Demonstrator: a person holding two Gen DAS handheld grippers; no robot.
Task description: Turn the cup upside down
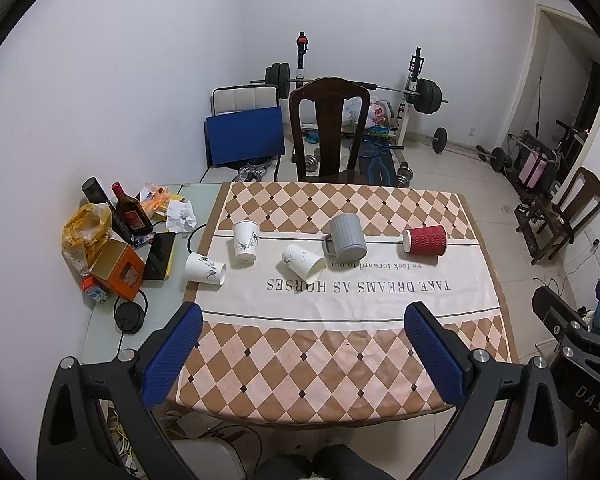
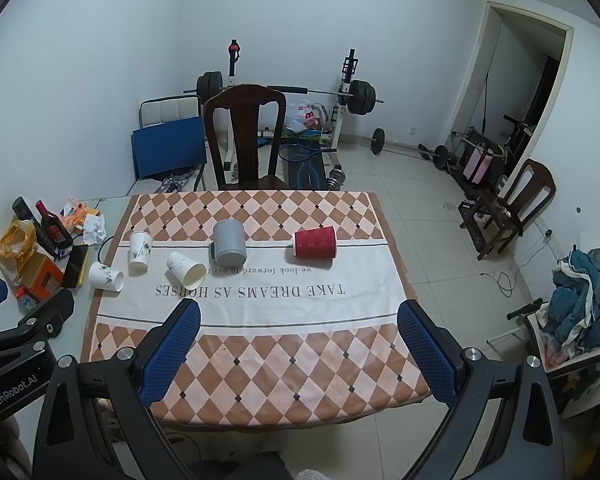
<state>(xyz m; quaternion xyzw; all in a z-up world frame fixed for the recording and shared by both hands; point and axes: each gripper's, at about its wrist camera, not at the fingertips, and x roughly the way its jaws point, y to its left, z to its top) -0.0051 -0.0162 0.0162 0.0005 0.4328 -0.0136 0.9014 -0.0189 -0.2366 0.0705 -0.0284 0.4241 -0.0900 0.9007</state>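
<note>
Several cups lie in a row across the checkered tablecloth (image 1: pixel 300 356). A red ribbed paper cup (image 1: pixel 425 241) (image 2: pixel 315 242) lies on its side at the right. A grey ribbed mug (image 1: pixel 347 237) (image 2: pixel 229 242) lies tipped beside it. Of three white paper cups, one (image 1: pixel 303 263) (image 2: pixel 186 270) lies on its side, one (image 1: pixel 245 241) (image 2: pixel 140 251) stands mouth down, and one (image 1: pixel 205 268) (image 2: pixel 105 276) lies at the left. My left gripper (image 1: pixel 304 344) and right gripper (image 2: pixel 298 340) are both open and empty, held above the table's near edge, well short of the cups.
Clutter sits on the bare table (image 1: pixel 100 312) at the left: a bottle (image 1: pixel 130 216), an orange box (image 1: pixel 118 270), a yellow bag, crumpled paper, a phone. A wooden chair (image 1: pixel 329 128) stands behind the table. Gym weights, a second chair (image 2: pixel 516 208) and laundry (image 2: pixel 580 300) are on the floor.
</note>
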